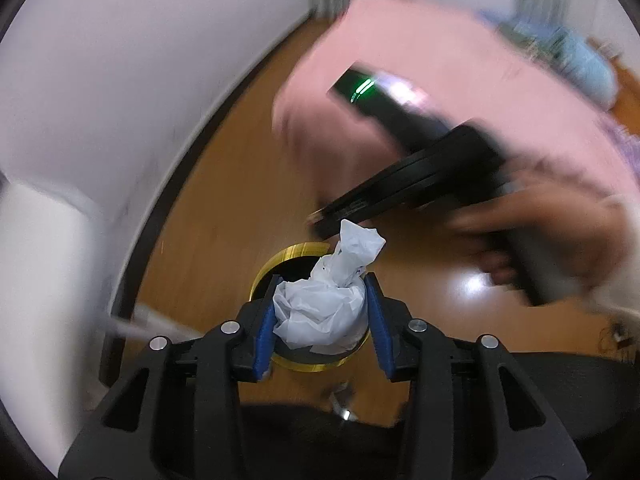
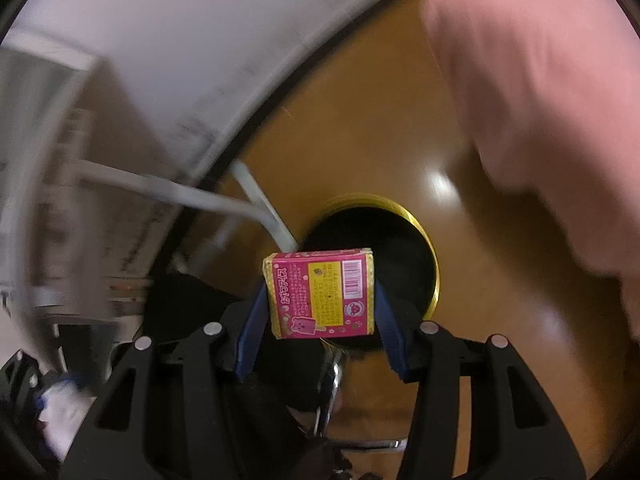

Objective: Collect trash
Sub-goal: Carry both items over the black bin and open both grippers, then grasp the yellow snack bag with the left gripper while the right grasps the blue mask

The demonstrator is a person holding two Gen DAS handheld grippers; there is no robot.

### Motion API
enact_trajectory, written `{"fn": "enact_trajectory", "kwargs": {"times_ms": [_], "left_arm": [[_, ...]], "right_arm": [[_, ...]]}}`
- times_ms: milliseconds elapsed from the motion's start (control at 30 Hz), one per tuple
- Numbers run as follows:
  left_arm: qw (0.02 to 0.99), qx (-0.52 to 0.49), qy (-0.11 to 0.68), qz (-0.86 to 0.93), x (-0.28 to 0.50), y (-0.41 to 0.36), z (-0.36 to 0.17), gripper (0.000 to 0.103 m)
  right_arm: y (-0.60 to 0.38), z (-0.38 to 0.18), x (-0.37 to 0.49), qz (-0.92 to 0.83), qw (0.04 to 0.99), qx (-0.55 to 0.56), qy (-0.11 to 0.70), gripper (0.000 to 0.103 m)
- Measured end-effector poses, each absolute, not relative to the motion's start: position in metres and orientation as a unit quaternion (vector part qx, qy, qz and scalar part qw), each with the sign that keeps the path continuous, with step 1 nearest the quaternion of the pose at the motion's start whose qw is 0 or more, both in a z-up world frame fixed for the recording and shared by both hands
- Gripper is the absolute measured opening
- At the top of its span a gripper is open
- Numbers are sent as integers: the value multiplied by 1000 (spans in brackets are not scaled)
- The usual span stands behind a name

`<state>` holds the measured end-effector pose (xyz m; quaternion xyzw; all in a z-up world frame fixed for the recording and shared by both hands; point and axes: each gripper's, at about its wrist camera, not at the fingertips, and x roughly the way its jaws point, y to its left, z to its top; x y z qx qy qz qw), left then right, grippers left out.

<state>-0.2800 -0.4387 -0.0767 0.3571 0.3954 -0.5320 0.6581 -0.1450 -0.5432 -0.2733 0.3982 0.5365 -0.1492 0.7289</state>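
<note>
The left gripper (image 1: 320, 312) is clamping a crumpled white tissue wad (image 1: 324, 304) between its blue-padded fingers (image 1: 264, 332), with a twisted tail of the paper sticking up past the fingertips. It is holding the wad directly above a round black bin with a shiny gold rim (image 1: 298, 248) that is standing on the glossy orange-brown wooden floor (image 1: 224, 200). The right gripper (image 2: 320, 300) is gripping a small pink and yellow cardboard snack box (image 2: 320, 294) by its two short sides, barcode face toward the camera, and the box is hanging over the near left edge of the same bin's dark opening (image 2: 400, 248). In the left wrist view the right gripper's black body (image 1: 420, 168) is appearing blurred just beyond the tissue, in front of the person's pink clothing (image 1: 400, 40). A white wall (image 1: 140, 80) is curving along the left.
</note>
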Motion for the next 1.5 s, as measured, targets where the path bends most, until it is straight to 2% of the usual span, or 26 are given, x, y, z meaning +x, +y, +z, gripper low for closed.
{"fn": "enact_trajectory", "kwargs": {"times_ms": [67,167,400,433,467,500,533,700,767,867,967,1033,1133,1300,1500], "left_arm": [[652,395,421,-491,-265,-454,-125,38],[641,400,470,-457,-238,-466,-164,37],[627,361,506,-469,-218,-466,-179,40],[626,349,510,-476,-219,-472,-180,48],[624,341,514,-480,-223,-475,-181,58],[624,336,517,-480,-223,-476,-182,82],[629,331,513,-482,-223,-477,-181,91],[631,339,478,-508,-248,-473,-167,91],[640,331,450,-529,-261,-469,-142,91],[665,298,377,-572,-282,-452,-79,91],[703,263,277,-600,-297,-418,0,94],[742,235,220,-588,-291,-386,48,96],[808,208,182,-520,-258,-327,93,96],[898,230,199,-318,-182,-226,98,96],[917,198,309,-154,-83,-89,72,96]], "right_arm": [[-541,-307,-147,-159,710,394,562,51],[-538,-331,-148,-154,697,414,565,51],[-538,-332,-142,-152,692,432,557,51],[-544,-334,-145,-152,688,439,557,54],[-545,-335,-145,-151,680,452,557,68],[-547,-336,-143,-152,676,460,556,82],[-548,-334,-144,-154,677,464,551,82],[-559,-297,-156,-184,705,450,516,82],[-565,-263,-164,-204,729,436,486,82],[-563,-195,-175,-248,782,384,424,82],[-544,-109,-190,-312,843,295,324,97],[-523,-70,-192,-339,868,232,278,97],[-490,-34,-178,-327,893,167,260,97],[-422,-28,-114,-213,923,135,290,97],[-312,-36,-7,-78,938,81,327,97]]}}
